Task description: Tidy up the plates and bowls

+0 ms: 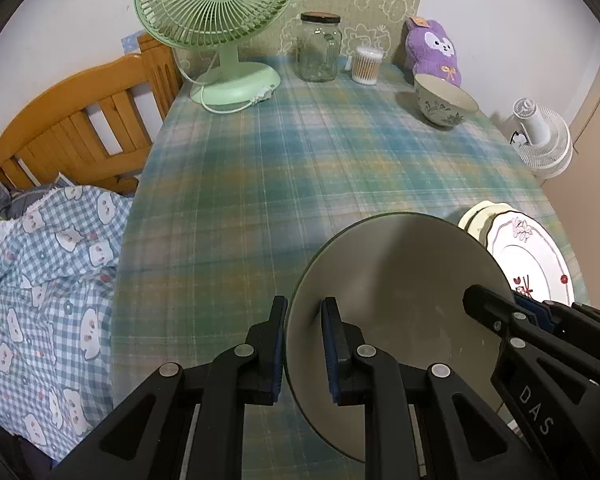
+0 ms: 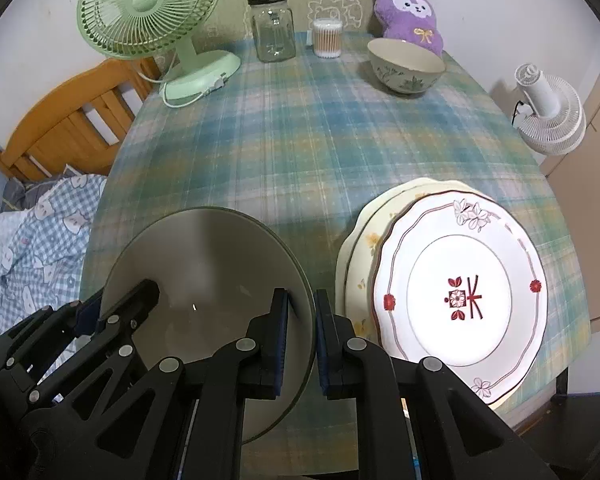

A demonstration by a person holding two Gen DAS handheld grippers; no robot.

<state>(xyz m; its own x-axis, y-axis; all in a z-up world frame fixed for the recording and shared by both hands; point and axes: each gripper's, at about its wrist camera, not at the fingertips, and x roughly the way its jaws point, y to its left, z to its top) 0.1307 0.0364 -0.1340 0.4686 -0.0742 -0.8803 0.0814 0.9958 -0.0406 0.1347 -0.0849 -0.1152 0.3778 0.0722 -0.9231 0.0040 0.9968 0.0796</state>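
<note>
At the far left a bed with a checked blue quilt [image 1: 48,272] and an orange wooden headboard [image 1: 80,120] stands beside the worktop [image 1: 260,168], which is covered in a blue-green plaid cloth. A green desk fan [image 1: 220,12] stands at the far left corner of the worktop, with a lidded glass jar [image 1: 318,46], a tub of cotton swabs [image 1: 367,65] and a purple plush rabbit [image 1: 432,48] in a row to its right along the wall.

Near the front edge, the left gripper [image 1: 304,344] has its jaws closed narrowly on the left rim of a large grey bowl [image 1: 400,280], one pad outside the wall and one inside. The right gripper [image 2: 302,336] clamps the opposite rim the same way, jaws nearly together with the wall between them. The grey bowl is tilted between the two.

Just right of it lies a stack of plates [image 2: 460,292], a white plate with red motifs on top and cream ones beneath. A floral bowl [image 2: 406,65] sits upright at the far right of the worktop, near the rabbit. Beyond the right edge stands a white fan [image 2: 548,116].
</note>
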